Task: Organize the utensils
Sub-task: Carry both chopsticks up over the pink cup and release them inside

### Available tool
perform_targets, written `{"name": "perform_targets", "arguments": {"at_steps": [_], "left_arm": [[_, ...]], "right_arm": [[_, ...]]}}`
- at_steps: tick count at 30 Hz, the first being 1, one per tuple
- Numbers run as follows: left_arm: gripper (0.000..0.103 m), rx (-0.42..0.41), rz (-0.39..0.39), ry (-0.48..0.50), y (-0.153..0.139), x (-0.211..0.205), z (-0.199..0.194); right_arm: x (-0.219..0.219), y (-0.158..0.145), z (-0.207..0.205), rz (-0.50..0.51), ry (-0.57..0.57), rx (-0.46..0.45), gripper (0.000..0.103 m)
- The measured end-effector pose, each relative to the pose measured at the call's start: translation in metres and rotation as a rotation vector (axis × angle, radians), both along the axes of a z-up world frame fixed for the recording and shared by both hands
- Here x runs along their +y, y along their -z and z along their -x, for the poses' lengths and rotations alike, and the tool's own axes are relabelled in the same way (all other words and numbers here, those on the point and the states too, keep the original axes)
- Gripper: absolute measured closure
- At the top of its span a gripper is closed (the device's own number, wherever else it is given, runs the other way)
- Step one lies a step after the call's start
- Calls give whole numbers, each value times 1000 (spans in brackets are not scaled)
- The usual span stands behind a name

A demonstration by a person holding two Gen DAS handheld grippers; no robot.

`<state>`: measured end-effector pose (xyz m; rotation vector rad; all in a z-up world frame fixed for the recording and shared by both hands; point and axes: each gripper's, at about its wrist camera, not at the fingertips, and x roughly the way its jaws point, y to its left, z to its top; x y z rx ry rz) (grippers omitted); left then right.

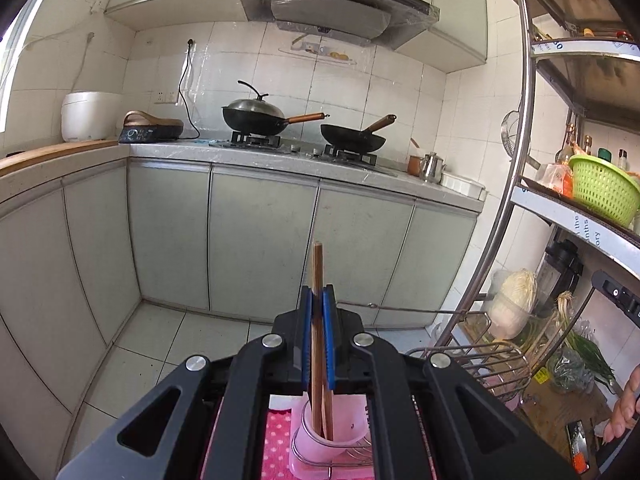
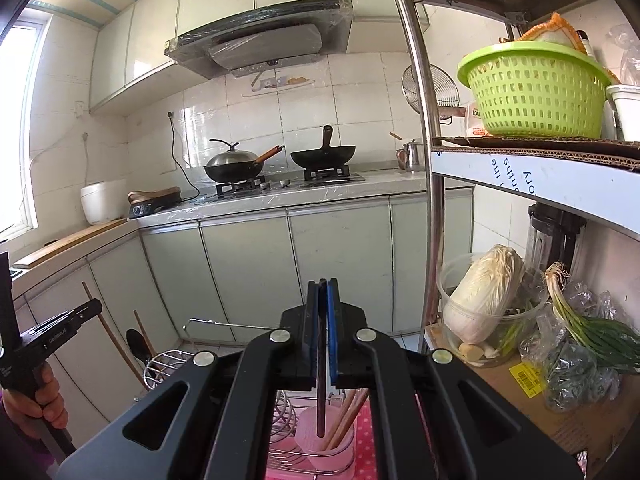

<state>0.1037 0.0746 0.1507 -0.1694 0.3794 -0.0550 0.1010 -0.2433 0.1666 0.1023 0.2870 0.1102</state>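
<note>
My left gripper (image 1: pixel 318 290) is shut on a pair of wooden chopsticks (image 1: pixel 317 264) that stand upright between its blue pads. Their lower ends show over the mouth of a pink cup (image 1: pixel 340 434); I cannot tell whether they are inside it. My right gripper (image 2: pixel 322 285) is shut on a thin dark stick-like utensil (image 2: pixel 320 408) that hangs straight down over the pink cup (image 2: pixel 308 436), which holds several wooden chopsticks (image 2: pixel 346 416). In the right wrist view the left gripper (image 2: pixel 94 307) is at the far left, held by a hand (image 2: pixel 40 404).
A wire dish rack (image 2: pixel 168 360) with a black ladle (image 2: pixel 136 344) stands left of the cup, on a pink dotted cloth (image 1: pixel 276 440). A metal shelf (image 2: pixel 432 216) at the right carries a green basket (image 2: pixel 536 92), cabbage (image 2: pixel 484 292) and scallions. Two woks sit on the far stove.
</note>
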Motion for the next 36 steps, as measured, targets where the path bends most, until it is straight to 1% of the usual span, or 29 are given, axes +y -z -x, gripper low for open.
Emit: {"name": "perform_targets", "arguments": {"at_steps": [5, 19, 25, 28, 30, 32, 33, 34, 35, 36], "left_arm": [[98, 38, 15, 4, 16, 1, -5], [98, 89, 14, 5, 35, 1, -15], [98, 128, 19, 3, 45, 1, -21], [95, 132, 32, -3, 48, 3, -22], [91, 142, 37, -9, 50, 5, -23], [82, 152, 42, -12, 51, 6, -24], [79, 158, 48, -12, 52, 7, -24], [72, 163, 52, -15, 53, 8, -24], [68, 166, 57, -16, 54, 9, -24], [66, 169, 62, -14, 54, 10, -24]], "right_arm": [[-4, 19, -10, -19, -3, 63, 99], [-15, 76, -30, -38, 26, 209, 99], [-19, 89, -38, -55, 26, 242, 99], [-18, 94, -41, -61, 19, 262, 98], [-19, 95, -41, -64, 19, 265, 98], [-18, 97, -42, -63, 13, 277, 98], [-18, 97, -42, -61, 13, 281, 98], [-18, 98, -43, -58, 12, 287, 98], [-18, 99, -44, -58, 11, 295, 98], [-18, 100, -45, -62, 9, 306, 98]]}}
